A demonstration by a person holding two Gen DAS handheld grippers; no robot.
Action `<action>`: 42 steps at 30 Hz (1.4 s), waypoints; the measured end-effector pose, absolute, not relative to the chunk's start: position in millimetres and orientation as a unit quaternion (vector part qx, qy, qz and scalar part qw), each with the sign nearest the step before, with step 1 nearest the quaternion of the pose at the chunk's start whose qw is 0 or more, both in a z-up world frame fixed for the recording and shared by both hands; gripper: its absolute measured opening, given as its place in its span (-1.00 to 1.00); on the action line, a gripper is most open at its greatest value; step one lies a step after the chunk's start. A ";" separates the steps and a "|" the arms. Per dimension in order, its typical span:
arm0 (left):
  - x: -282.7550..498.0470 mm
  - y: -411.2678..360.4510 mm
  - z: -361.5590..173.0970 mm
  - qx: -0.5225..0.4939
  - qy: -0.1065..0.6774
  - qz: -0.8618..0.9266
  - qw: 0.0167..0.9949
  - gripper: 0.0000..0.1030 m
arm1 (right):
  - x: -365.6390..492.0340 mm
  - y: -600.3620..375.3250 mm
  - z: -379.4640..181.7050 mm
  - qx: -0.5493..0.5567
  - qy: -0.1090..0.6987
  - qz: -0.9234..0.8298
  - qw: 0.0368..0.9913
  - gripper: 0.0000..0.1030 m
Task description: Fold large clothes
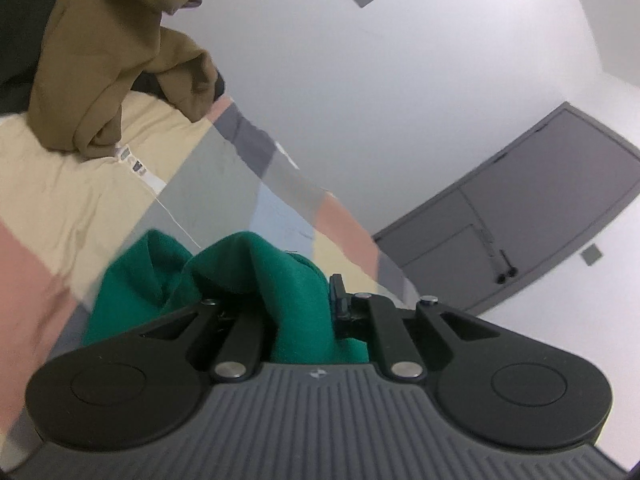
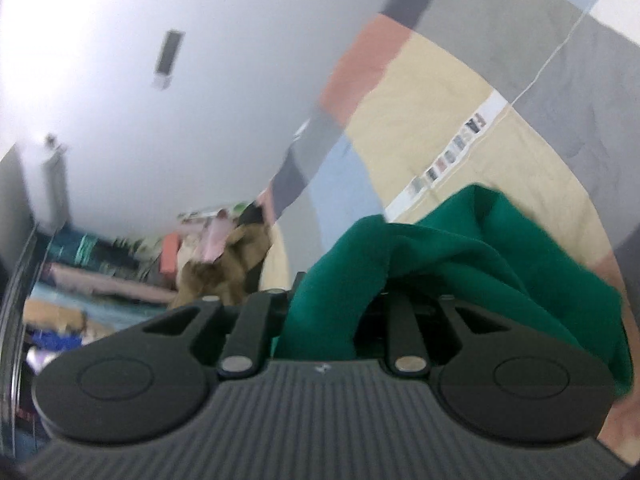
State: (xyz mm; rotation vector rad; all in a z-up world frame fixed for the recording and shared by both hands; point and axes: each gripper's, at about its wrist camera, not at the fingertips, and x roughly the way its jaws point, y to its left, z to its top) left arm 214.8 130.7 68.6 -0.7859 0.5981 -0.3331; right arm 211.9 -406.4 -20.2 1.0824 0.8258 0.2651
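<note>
The green garment (image 1: 256,280) is the cloth being folded. It lies bunched over a bed with a patchwork cover (image 1: 60,184) of cream, pink and grey blocks. A brown garment (image 1: 100,60) waits at the far edge of the bed. I judge the step as carrying two held points across for a fold. Next, both hands should lower together and lay the cloth flat. The left gripper (image 1: 304,308) is clamped on the green cloth, which runs between its jaws. The right gripper (image 2: 332,304) also pinches a fold of it.
</note>
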 end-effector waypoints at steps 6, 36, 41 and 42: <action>293.2 136.8 7.9 -0.379 0.322 -0.148 0.855 -0.73 | 267.4 -411.2 -71.9 0.493 0.398 0.090 0.769 -0.51; 243.7 117.1 35.0 -0.236 0.263 -0.138 0.925 0.65 | 246.2 -399.1 -76.9 0.417 0.348 0.122 0.831 0.61; 190.7 95.3 57.4 -0.184 0.219 -0.172 0.943 0.67 | 203.0 -386.0 -38.7 0.347 0.306 0.148 0.874 0.61; 185.3 90.7 55.7 -0.182 0.221 -0.178 0.941 0.67 | 193.2 -380.8 -30.1 0.325 0.291 0.156 0.886 0.61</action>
